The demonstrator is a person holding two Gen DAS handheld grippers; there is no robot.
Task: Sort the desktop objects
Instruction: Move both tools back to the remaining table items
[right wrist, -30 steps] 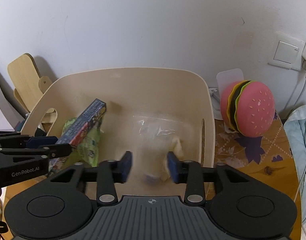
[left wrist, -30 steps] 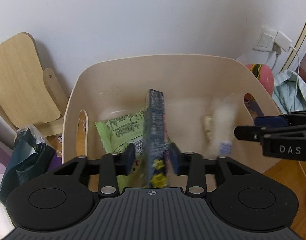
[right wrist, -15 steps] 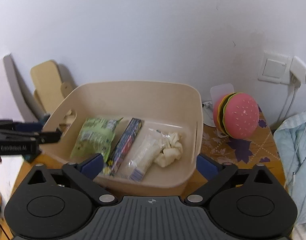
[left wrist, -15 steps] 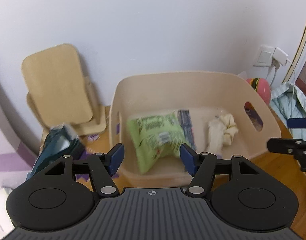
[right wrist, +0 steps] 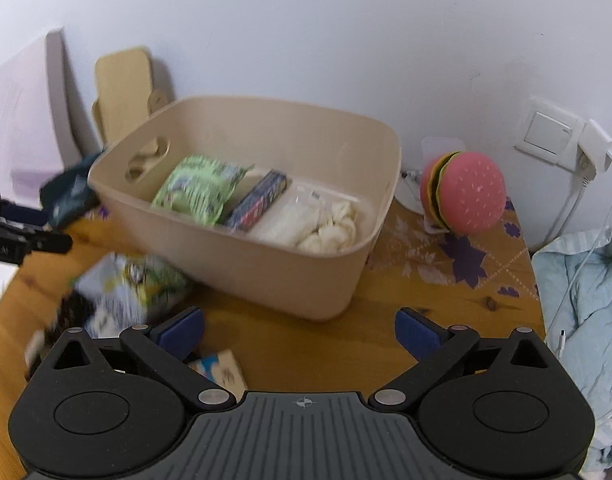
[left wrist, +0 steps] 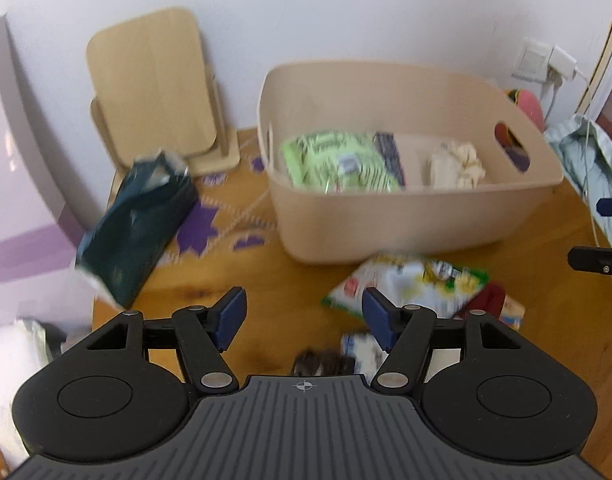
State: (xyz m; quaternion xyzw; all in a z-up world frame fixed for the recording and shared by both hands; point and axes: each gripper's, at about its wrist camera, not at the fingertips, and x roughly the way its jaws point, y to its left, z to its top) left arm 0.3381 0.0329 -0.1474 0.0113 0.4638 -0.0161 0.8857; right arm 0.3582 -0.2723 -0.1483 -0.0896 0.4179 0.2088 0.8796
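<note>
A beige bin (left wrist: 406,216) (right wrist: 290,276) stands on the wooden table. In it lie a green snack bag (left wrist: 338,162) (right wrist: 200,190), a dark blue box (left wrist: 390,154) (right wrist: 260,200) and a clear bag of white pieces (left wrist: 456,164) (right wrist: 318,222). My left gripper (left wrist: 304,316) is open and empty, held in front of the bin. My right gripper (right wrist: 300,330) is open and empty, also in front of the bin. A white and green snack bag (left wrist: 410,284) (right wrist: 130,288) lies on the table before the bin.
A dark green pack (left wrist: 134,224) lies left of the bin. A wooden stand (left wrist: 154,88) leans on the wall. A burger toy (right wrist: 464,194), a wall socket (right wrist: 550,134) and light blue cloth (right wrist: 582,292) are at the right. Small packets (left wrist: 362,350) (right wrist: 222,368) lie near my grippers.
Both grippers let go of their items into the bin, opened wide and pulled back and up away from it. The blue box and the clear bag now lie in the bin.
</note>
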